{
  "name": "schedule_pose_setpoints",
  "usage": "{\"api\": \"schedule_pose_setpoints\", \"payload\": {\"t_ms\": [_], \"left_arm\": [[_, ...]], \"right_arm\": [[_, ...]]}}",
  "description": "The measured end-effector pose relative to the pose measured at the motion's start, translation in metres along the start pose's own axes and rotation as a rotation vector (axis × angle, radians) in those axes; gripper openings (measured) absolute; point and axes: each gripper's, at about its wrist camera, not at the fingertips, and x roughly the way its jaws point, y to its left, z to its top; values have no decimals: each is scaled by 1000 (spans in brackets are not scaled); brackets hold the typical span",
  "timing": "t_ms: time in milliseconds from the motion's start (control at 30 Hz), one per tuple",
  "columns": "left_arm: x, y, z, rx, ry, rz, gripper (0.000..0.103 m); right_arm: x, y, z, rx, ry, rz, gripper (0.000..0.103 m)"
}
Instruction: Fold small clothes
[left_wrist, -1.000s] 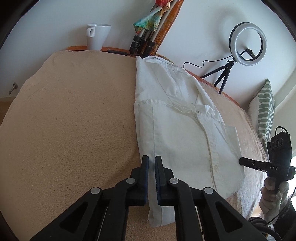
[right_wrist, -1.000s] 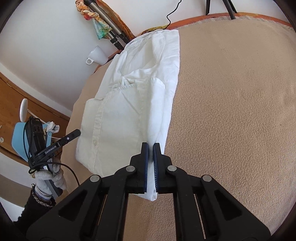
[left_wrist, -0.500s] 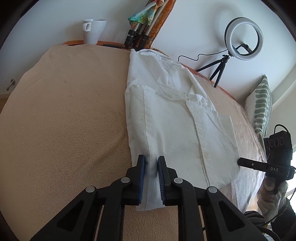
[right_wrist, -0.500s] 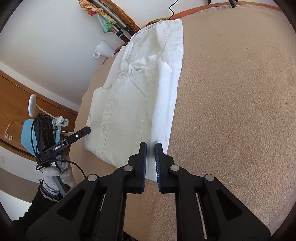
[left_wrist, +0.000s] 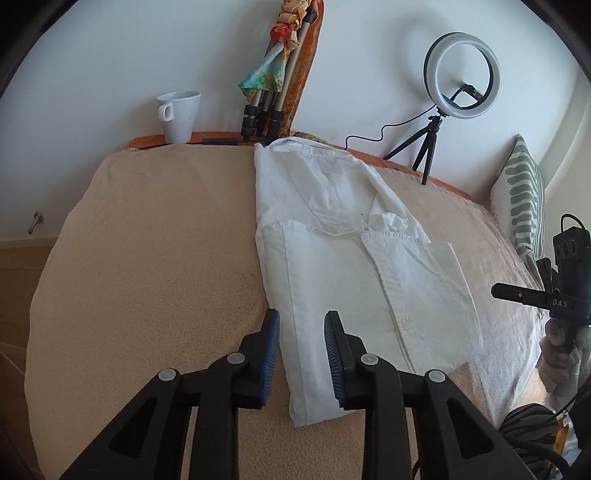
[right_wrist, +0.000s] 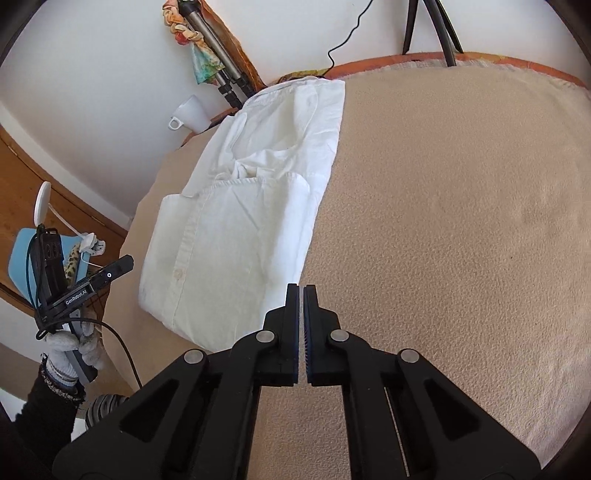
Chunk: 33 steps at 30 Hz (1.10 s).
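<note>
A white button shirt (left_wrist: 347, 266) lies folded in a long strip on the beige blanket (left_wrist: 155, 258); it also shows in the right wrist view (right_wrist: 251, 221). My left gripper (left_wrist: 301, 325) is open, its fingers standing either side of the shirt's near left edge without clamping it. My right gripper (right_wrist: 300, 295) is shut and empty, just off the shirt's near right corner, over the blanket (right_wrist: 443, 221).
A white mug (left_wrist: 179, 114), a tripod with a coloured scarf (left_wrist: 269, 85) and a ring light (left_wrist: 461, 75) stand along the far wall. A striped cushion (left_wrist: 521, 199) lies at the right. The table edge runs close behind the shirt's near end.
Both grippers let go of the shirt's near edge and drew back. The left jaws opened wide; the right jaws opened slightly, then shut again clear of the cloth.
</note>
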Motion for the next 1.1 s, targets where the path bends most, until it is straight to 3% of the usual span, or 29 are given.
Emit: {"api": "schedule_pose_setpoints", "payload": {"t_ms": [100, 200, 300, 600, 733, 967, 1100], "left_arm": [[7, -6, 13, 49, 1, -27, 25], [23, -9, 20, 87, 26, -20, 25], [40, -5, 23, 102, 47, -1, 25], [70, 31, 31, 89, 83, 99, 31], [71, 53, 54, 12, 66, 71, 29], [85, 46, 105, 47, 30, 23, 33], [108, 33, 131, 101, 43, 12, 33]], "right_arm": [[4, 28, 12, -105, -5, 11, 6], [26, 45, 17, -172, 58, 45, 13], [51, 45, 20, -216, 92, -38, 14], [72, -3, 36, -94, 127, -78, 14], [59, -5, 51, -98, 92, -71, 14], [49, -23, 103, -72, -10, -50, 18], [64, -26, 130, -79, 2, -37, 18]]}}
